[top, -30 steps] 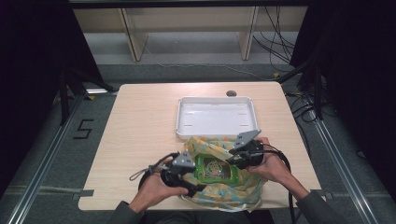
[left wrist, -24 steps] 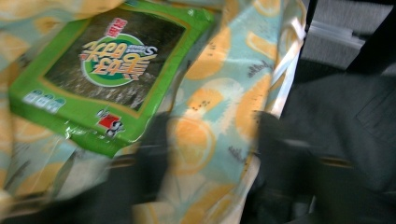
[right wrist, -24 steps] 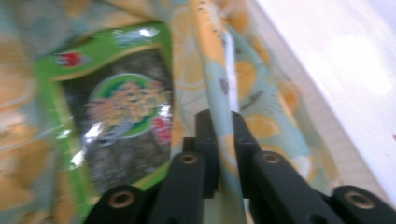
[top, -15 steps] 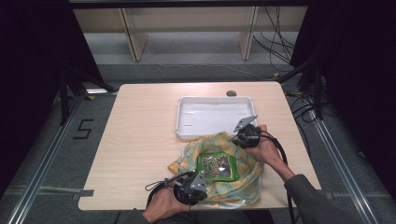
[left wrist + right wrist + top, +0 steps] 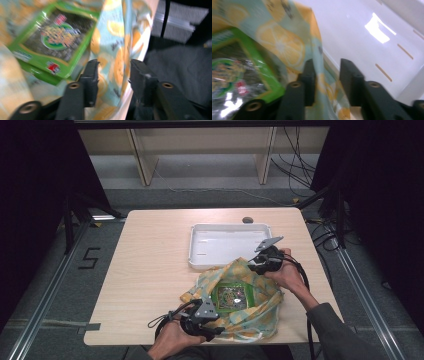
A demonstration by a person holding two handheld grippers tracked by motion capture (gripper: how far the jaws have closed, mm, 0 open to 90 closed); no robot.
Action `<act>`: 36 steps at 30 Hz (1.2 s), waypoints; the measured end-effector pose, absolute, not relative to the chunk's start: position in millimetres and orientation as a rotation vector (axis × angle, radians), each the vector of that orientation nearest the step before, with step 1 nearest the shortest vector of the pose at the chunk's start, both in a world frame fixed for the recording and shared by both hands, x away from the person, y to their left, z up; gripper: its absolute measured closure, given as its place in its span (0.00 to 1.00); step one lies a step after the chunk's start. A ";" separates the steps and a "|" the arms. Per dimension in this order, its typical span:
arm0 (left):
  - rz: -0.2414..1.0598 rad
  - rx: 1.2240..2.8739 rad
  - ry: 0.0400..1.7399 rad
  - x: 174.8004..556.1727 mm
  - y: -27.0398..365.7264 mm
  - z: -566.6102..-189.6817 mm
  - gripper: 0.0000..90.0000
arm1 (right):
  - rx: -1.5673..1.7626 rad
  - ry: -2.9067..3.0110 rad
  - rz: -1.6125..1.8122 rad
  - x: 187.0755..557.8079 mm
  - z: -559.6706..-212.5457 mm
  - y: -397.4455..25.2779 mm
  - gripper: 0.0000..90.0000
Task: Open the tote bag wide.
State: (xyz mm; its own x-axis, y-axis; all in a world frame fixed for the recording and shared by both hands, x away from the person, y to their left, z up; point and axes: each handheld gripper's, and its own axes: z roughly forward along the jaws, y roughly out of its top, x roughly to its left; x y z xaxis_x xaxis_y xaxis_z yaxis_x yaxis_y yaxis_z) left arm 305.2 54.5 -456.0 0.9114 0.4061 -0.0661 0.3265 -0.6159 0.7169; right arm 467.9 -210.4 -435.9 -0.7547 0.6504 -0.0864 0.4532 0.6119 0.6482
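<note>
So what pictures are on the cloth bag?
Yellow lemon slices on a pale blue-green cloth bag, clearest in the right gripper view.

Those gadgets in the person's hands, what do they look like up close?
Each hand holds a black two-jaw gripper. The left gripper and the right gripper each carry a grey three-cornered plate on top and trail a black cable. Seen from their own cameras, the jaws are chunky matt-black blocks with round metal fasteners. The right forearm wears a dark grey sleeve.
</note>
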 end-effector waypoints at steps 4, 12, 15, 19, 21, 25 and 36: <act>0.149 2.213 0.587 303.9 55.3 -451.0 0.54 | 0.829 2.508 1.039 456.1 -414.7 -214.2 0.58; 0.246 2.216 0.590 303.4 57.1 -448.9 0.90 | 0.681 2.640 1.132 427.0 -399.7 -202.3 0.55; 0.246 2.206 0.623 305.7 55.9 -454.0 0.97 | 0.618 2.732 1.091 421.8 -413.1 -182.6 0.53; 0.257 2.214 0.632 309.5 54.3 -457.7 0.98 | 0.608 2.768 1.026 425.6 -425.6 -171.5 0.52; 0.250 2.218 0.662 310.8 52.8 -460.0 0.98 | 0.603 2.808 0.988 429.8 -432.9 -166.0 0.50; 0.242 2.221 0.694 316.5 51.7 -466.7 0.98 | 0.591 2.853 0.912 435.3 -447.8 -155.9 0.50; 0.212 2.244 0.727 323.0 46.6 -476.9 0.99 | 0.713 2.885 0.830 453.0 -475.4 -148.8 0.46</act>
